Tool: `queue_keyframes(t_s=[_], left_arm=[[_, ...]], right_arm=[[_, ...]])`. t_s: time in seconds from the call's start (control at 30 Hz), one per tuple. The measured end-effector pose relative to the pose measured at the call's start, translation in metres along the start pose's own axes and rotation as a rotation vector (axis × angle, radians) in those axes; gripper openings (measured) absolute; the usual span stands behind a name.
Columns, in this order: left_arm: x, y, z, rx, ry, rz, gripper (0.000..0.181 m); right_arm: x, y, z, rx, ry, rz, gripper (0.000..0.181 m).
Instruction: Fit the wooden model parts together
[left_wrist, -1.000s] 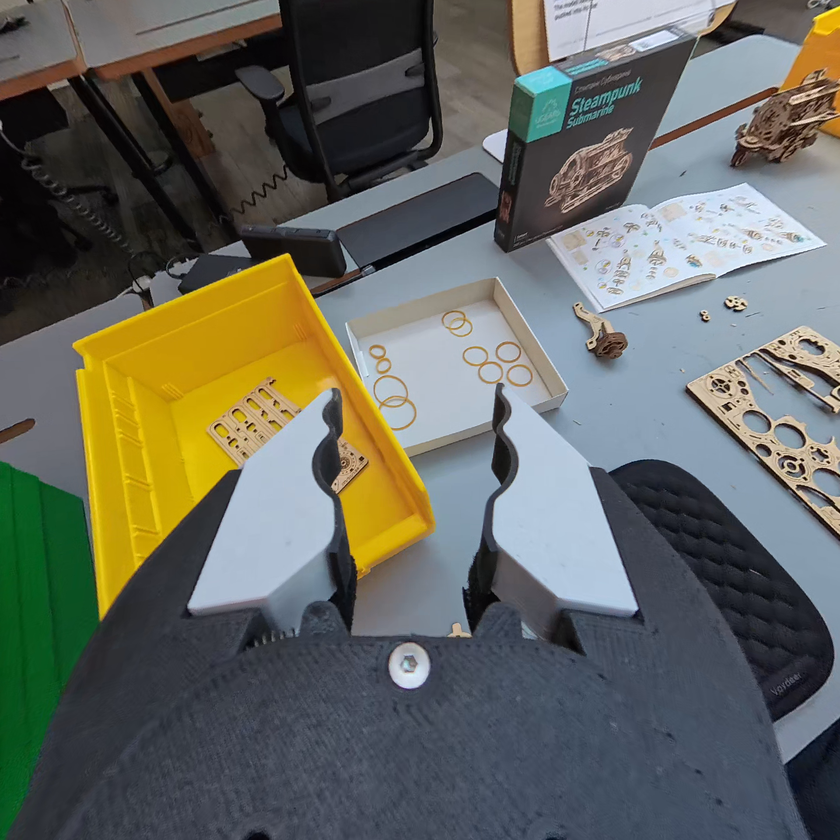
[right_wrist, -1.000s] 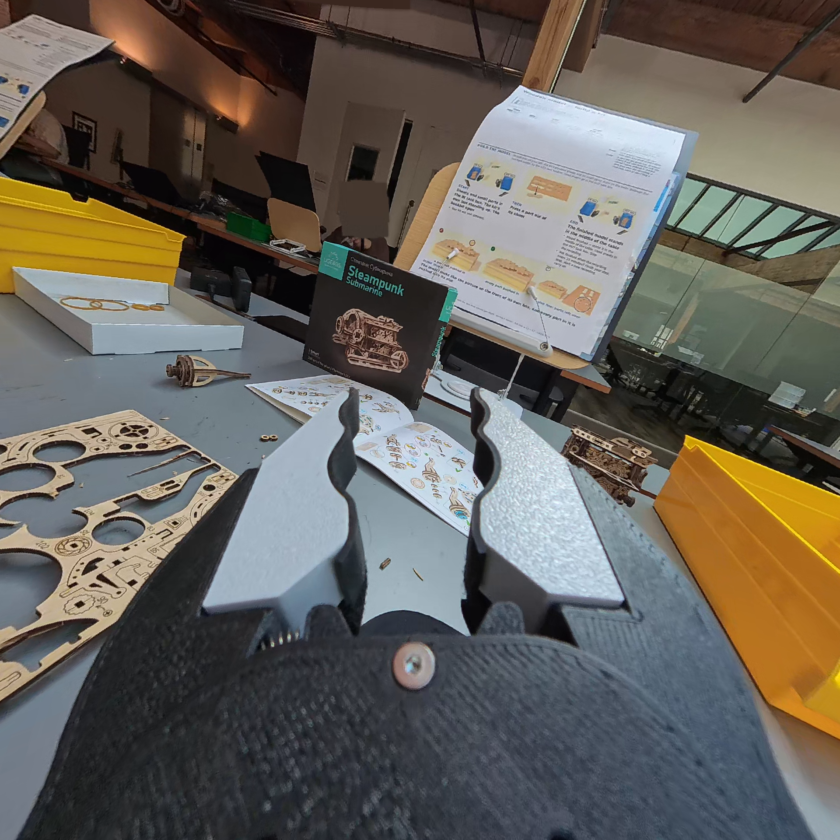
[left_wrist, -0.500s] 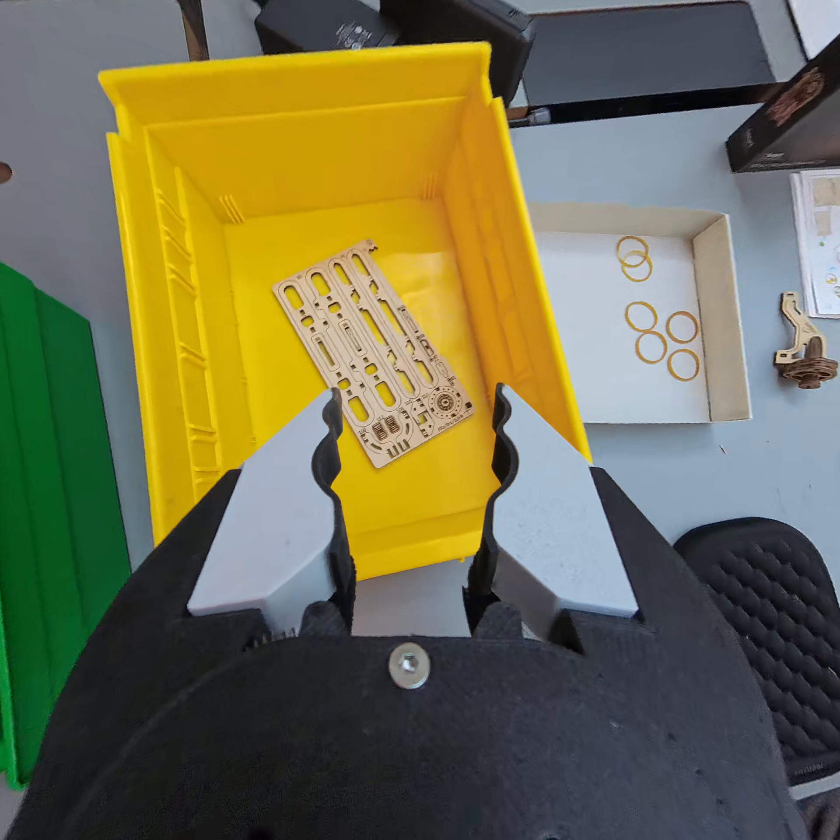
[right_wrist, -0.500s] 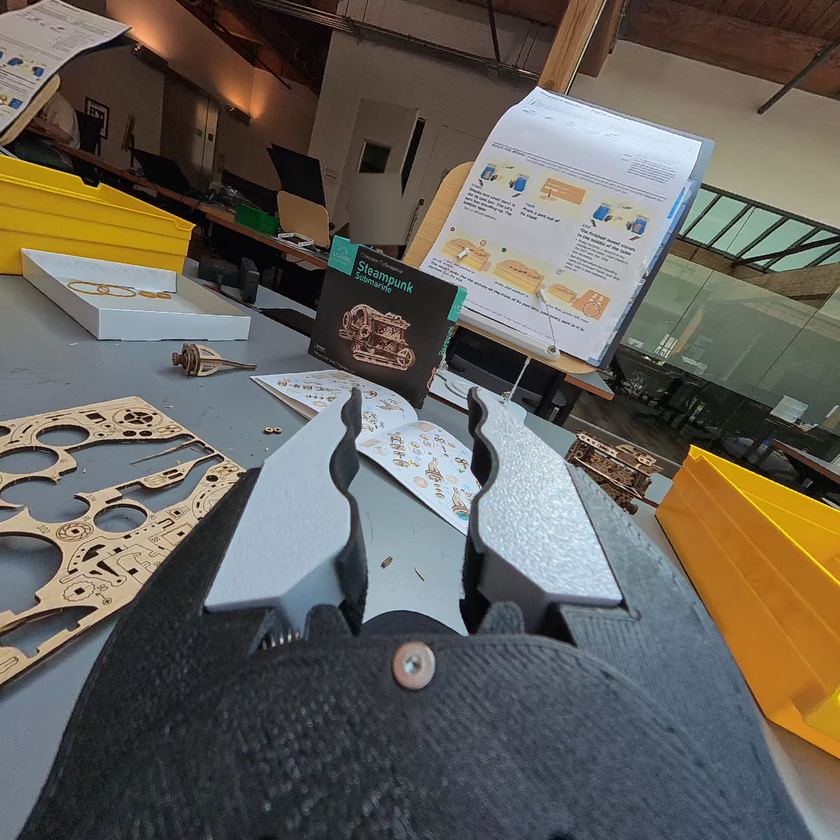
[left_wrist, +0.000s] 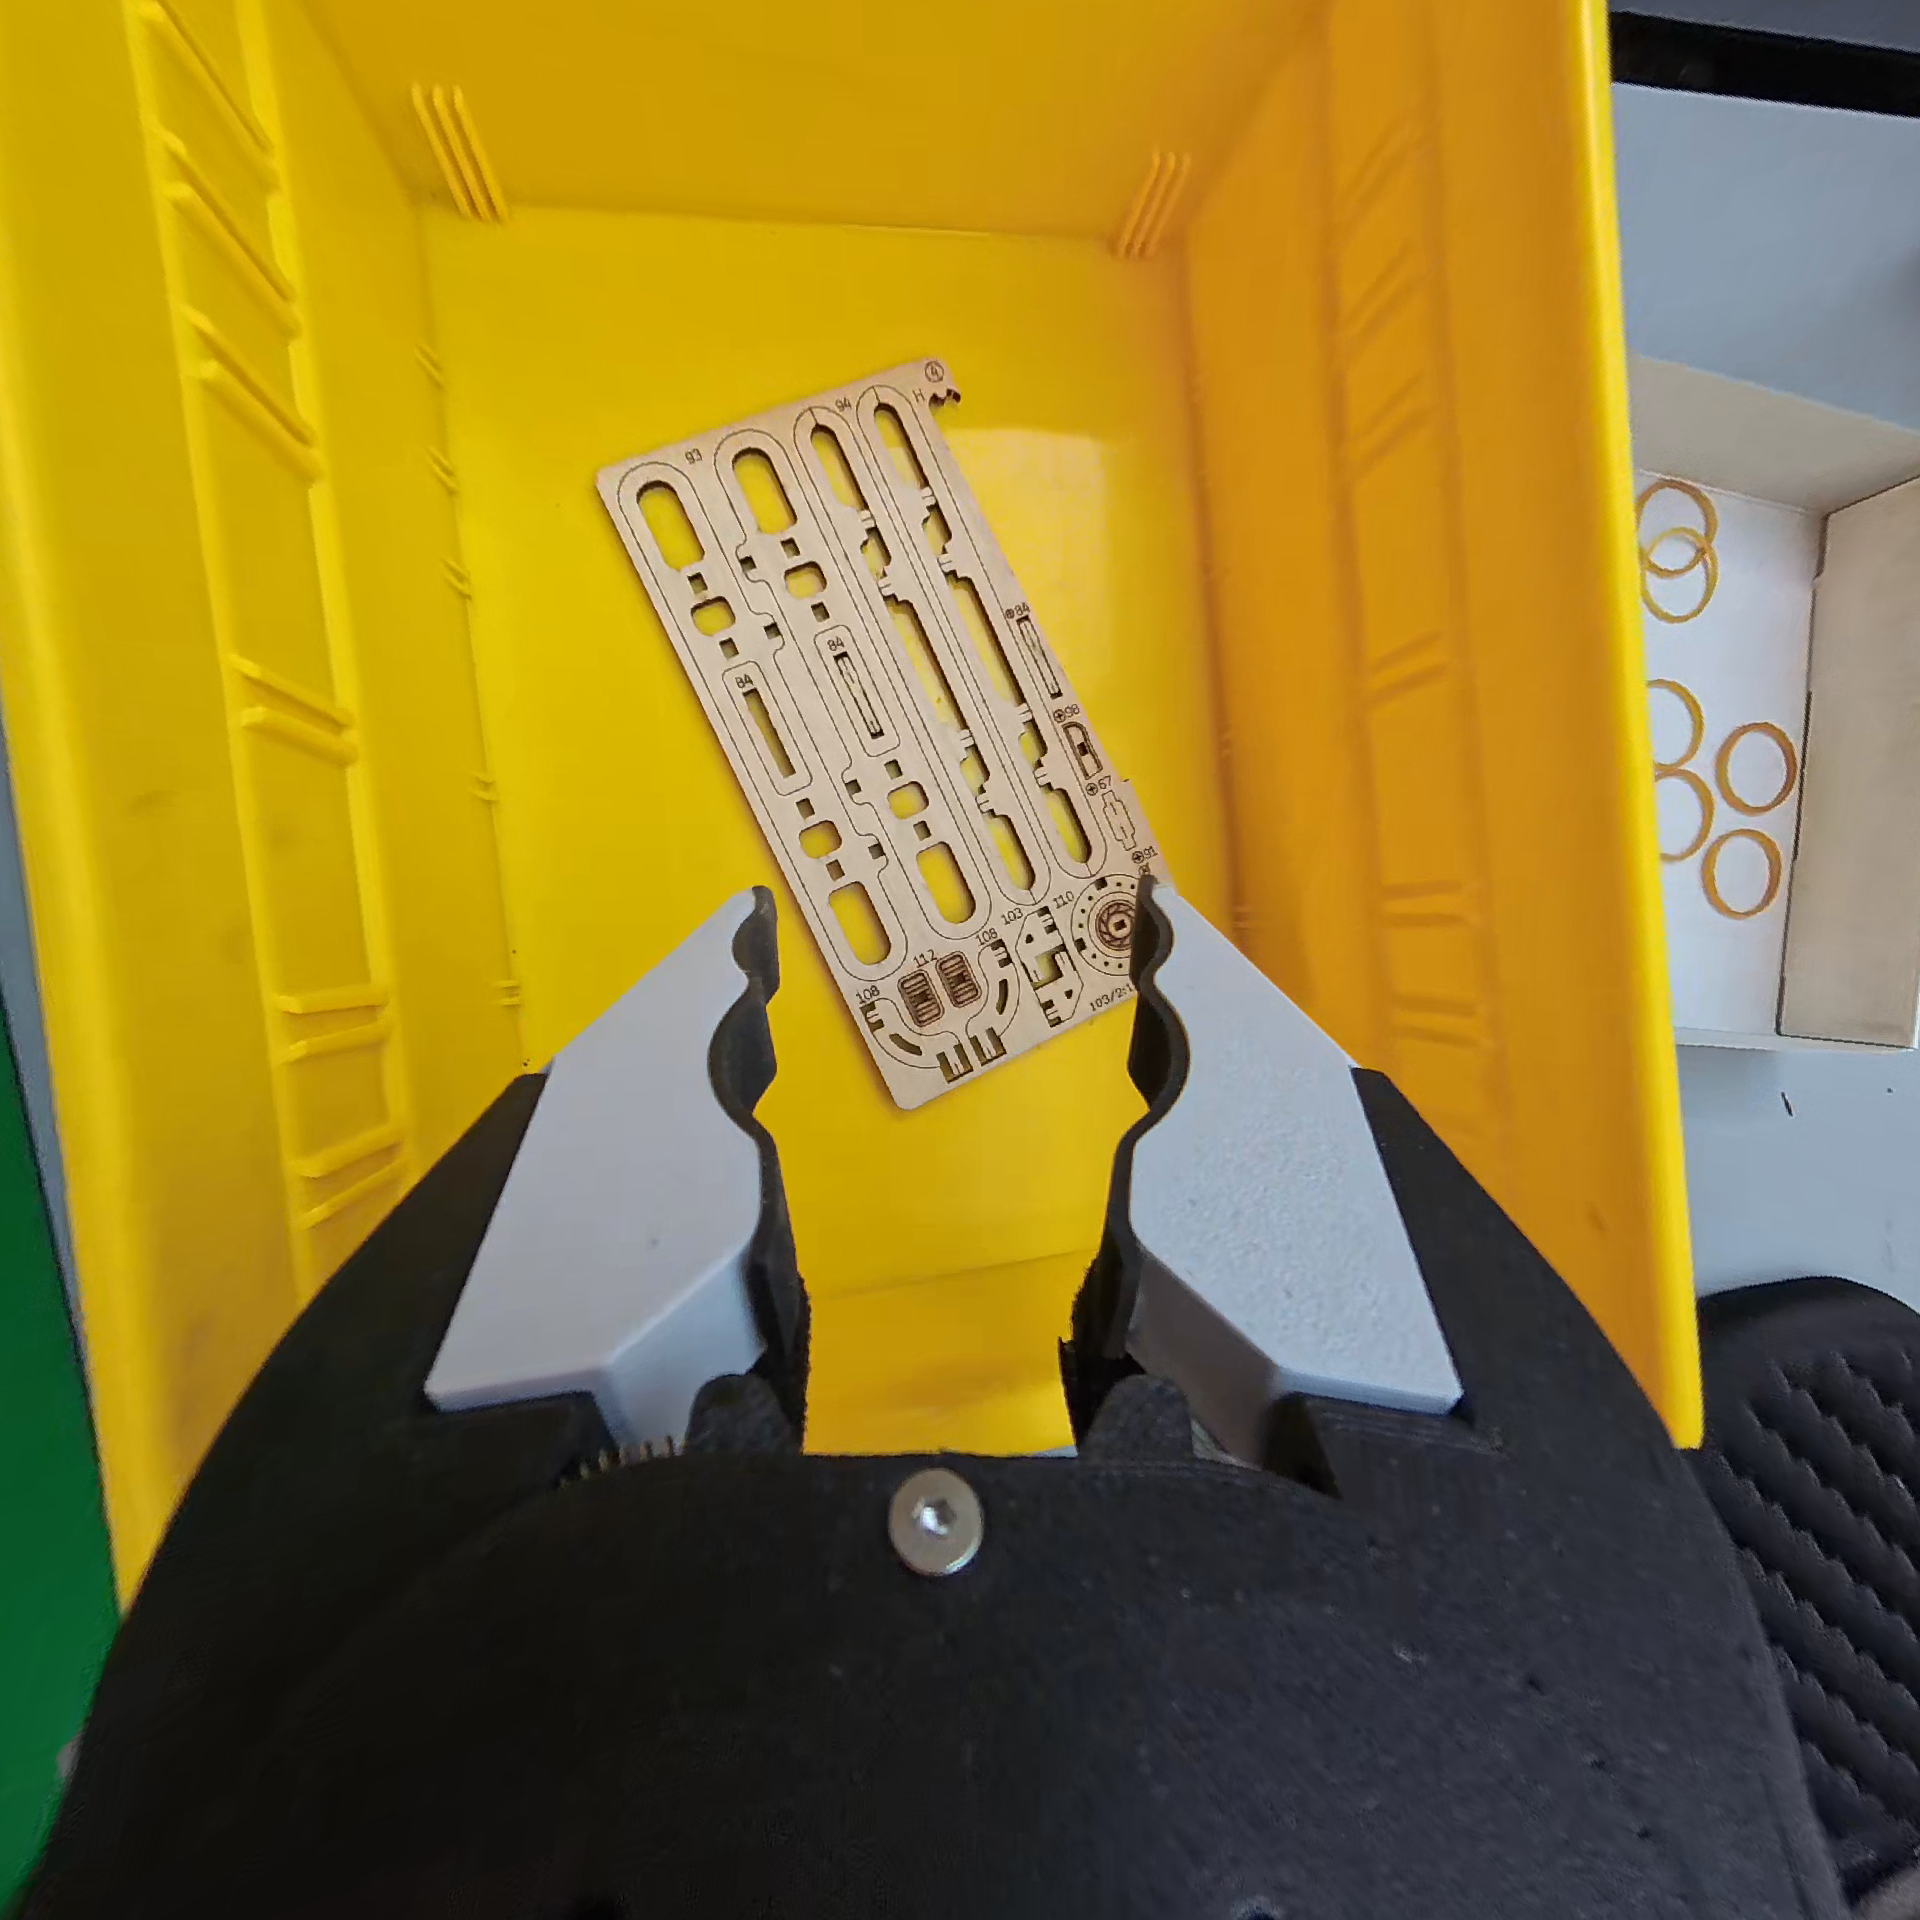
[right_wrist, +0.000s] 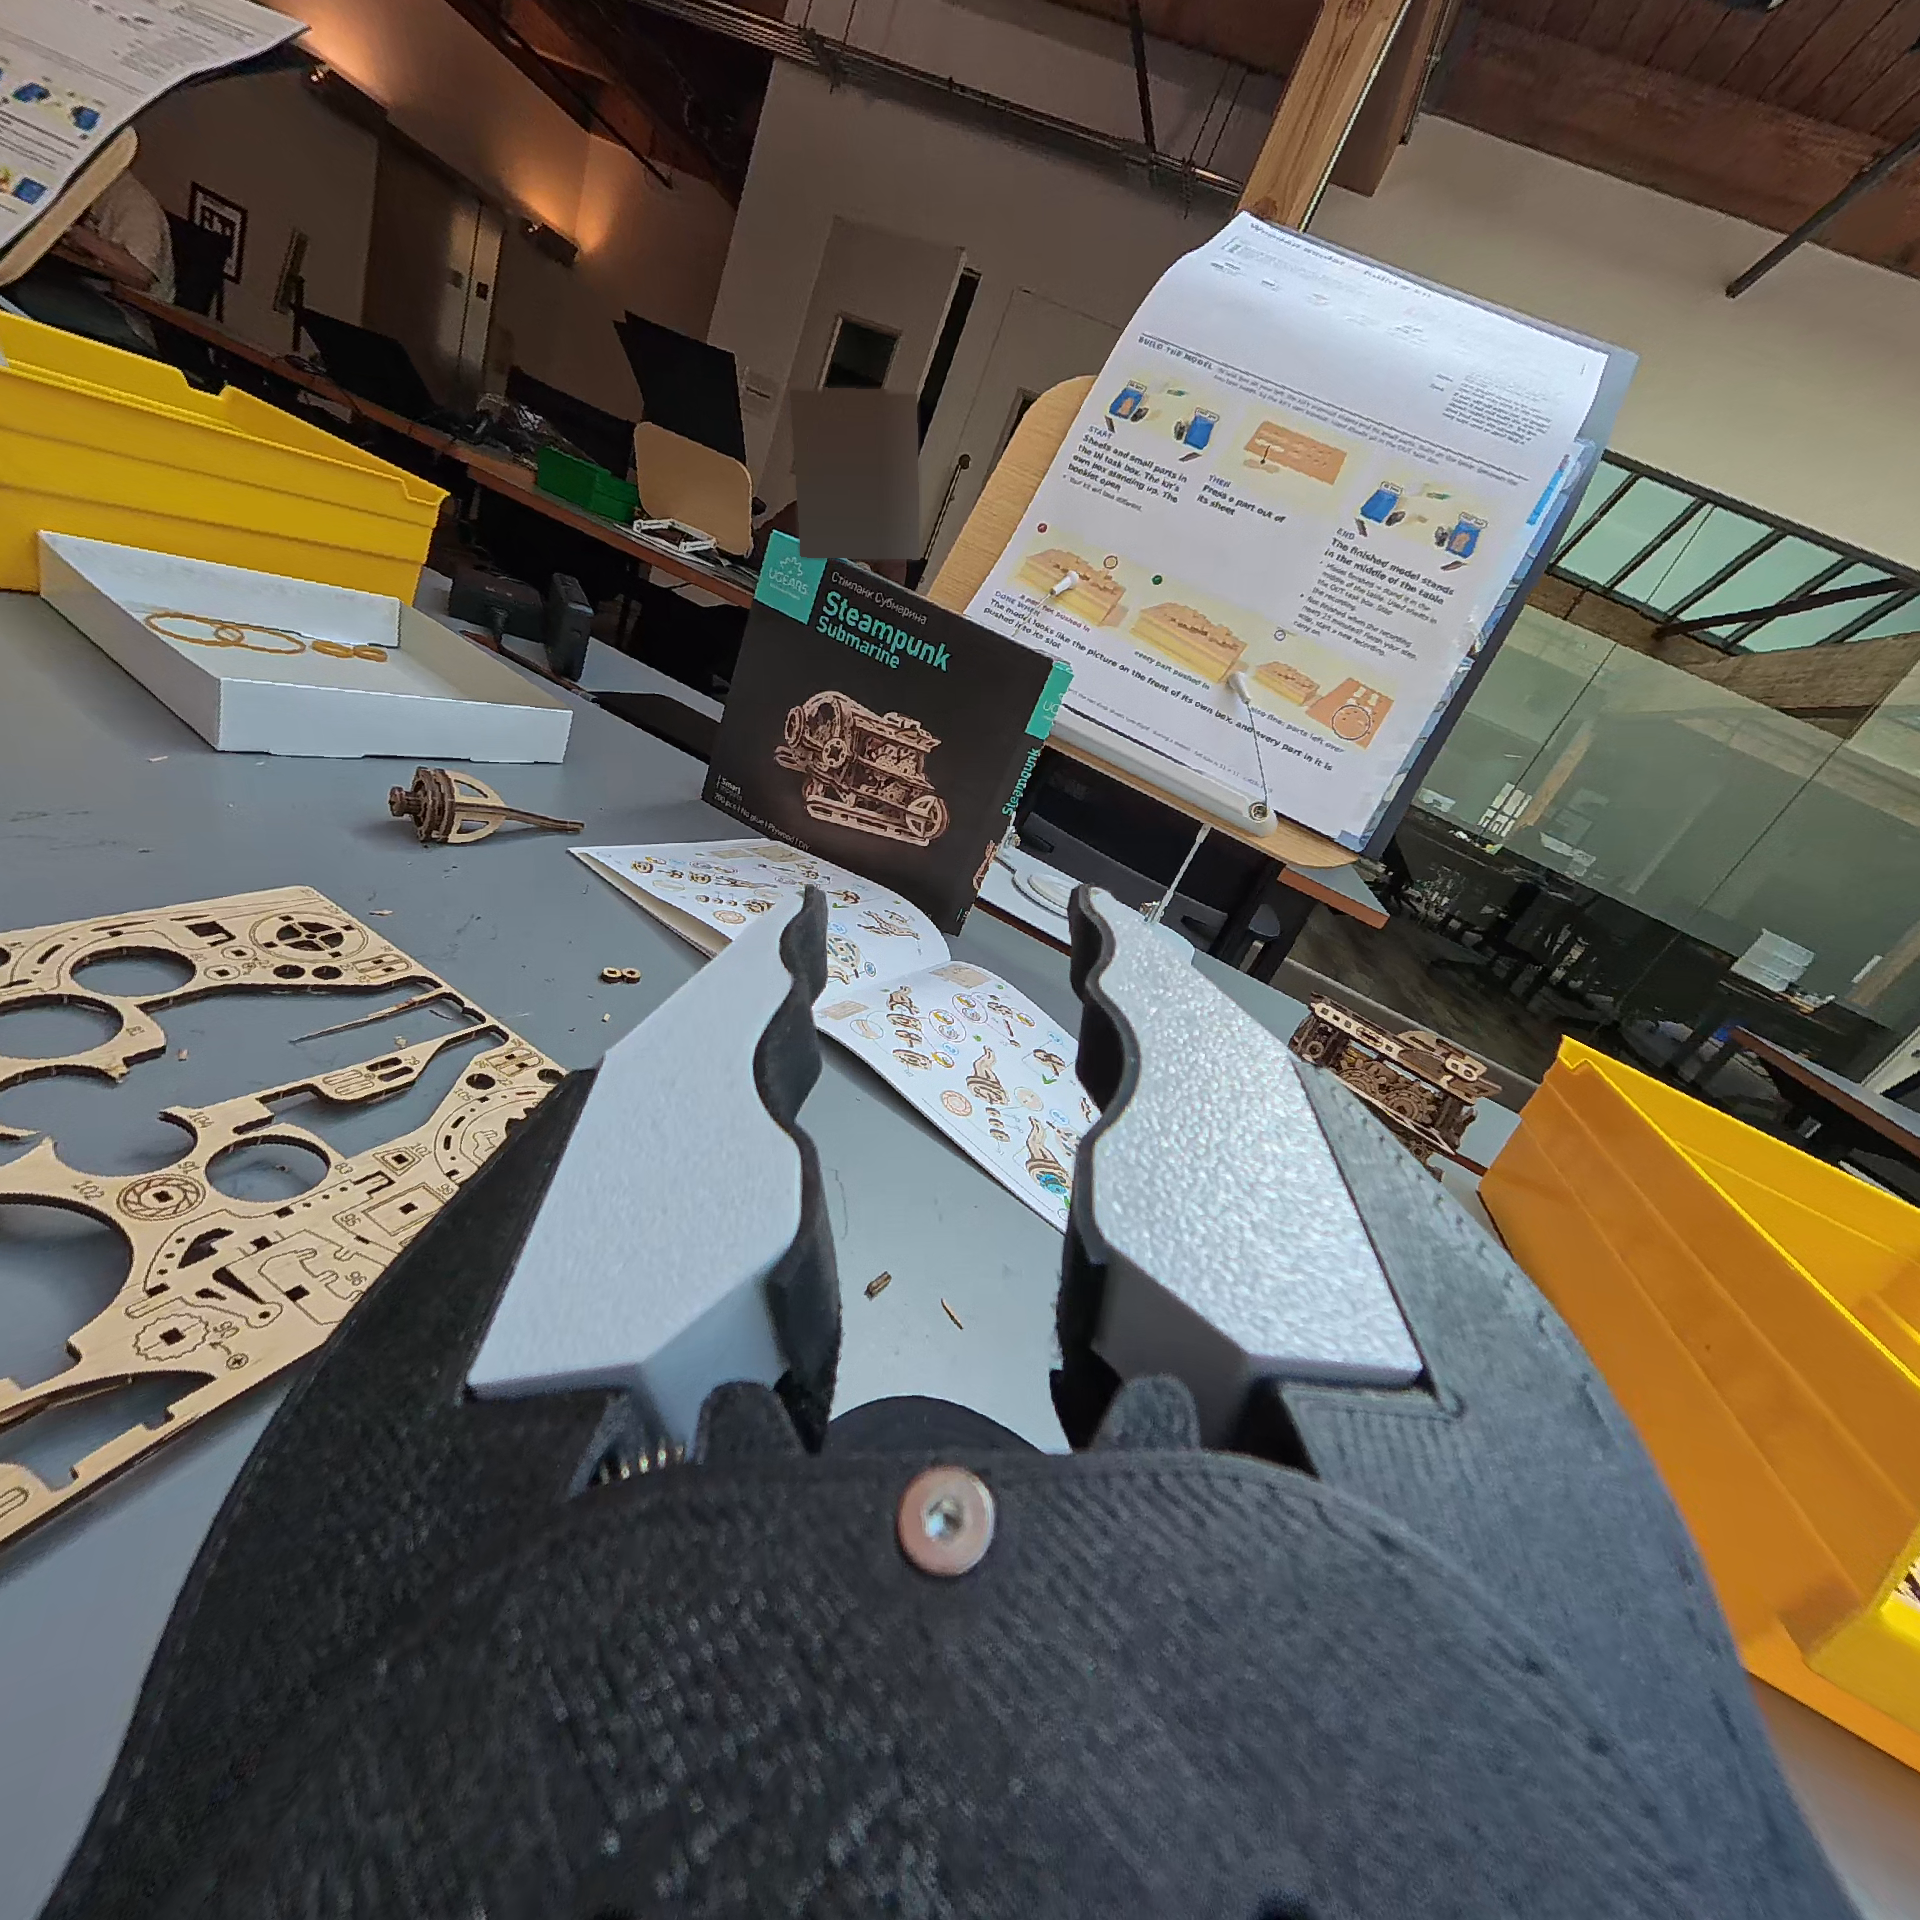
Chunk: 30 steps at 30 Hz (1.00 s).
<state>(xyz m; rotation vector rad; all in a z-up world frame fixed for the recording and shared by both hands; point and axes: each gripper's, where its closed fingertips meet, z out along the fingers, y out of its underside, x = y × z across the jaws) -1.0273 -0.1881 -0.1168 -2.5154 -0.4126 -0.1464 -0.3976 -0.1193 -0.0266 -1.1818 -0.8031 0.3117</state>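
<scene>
A small wooden part sheet (left_wrist: 883, 717) lies flat and askew on the floor of a yellow bin (left_wrist: 260, 727). My left gripper (left_wrist: 951, 899) is open and empty, hovering inside the bin just above the sheet's near end. My right gripper (right_wrist: 945, 909) is open and empty, low over the grey table. A large wooden part sheet (right_wrist: 208, 1122) lies to its left. A small assembled wooden piece (right_wrist: 447, 805) lies farther back. A partly built wooden model (right_wrist: 1392, 1070) stands at the right, next to another yellow bin (right_wrist: 1714, 1299).
A white tray (left_wrist: 1849, 748) with several rubber bands sits right of the bin; it also shows in the right wrist view (right_wrist: 312, 675). An open booklet (right_wrist: 935, 1018), the kit box (right_wrist: 883, 727) and an instruction stand (right_wrist: 1299, 540) are ahead. A black pad (left_wrist: 1818, 1558) lies near right.
My left gripper has swung left and moved down into the yellow bin, closing in on the small sheet. My right gripper has barely moved. Both stay open.
</scene>
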Motion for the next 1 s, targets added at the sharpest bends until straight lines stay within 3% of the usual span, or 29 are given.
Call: queue_keyframes(t_s=[0.27, 0.63, 0.8, 1.0], left_arm=[[-0.002, 0.005, 0.007, 0.007, 0.007, -0.003, 0.065], [-0.011, -0.01, -0.012, 0.16, -0.039, -0.004, 0.059], [0.001, -0.015, -0.019, 0.248, 0.011, -0.033, 0.06], [0.0, -0.02, -0.032, 0.379, -0.046, -0.03, 0.058]], right_arm=[[0.002, -0.008, -0.004, 0.039, 0.024, -0.028, 0.043], [0.008, -0.004, -0.003, 0.026, 0.037, 0.012, 0.043], [0.037, 0.007, -0.009, 0.004, 0.132, 0.161, 0.043], [0.062, 0.0, -0.022, 0.144, 0.117, 0.446, 0.04]])
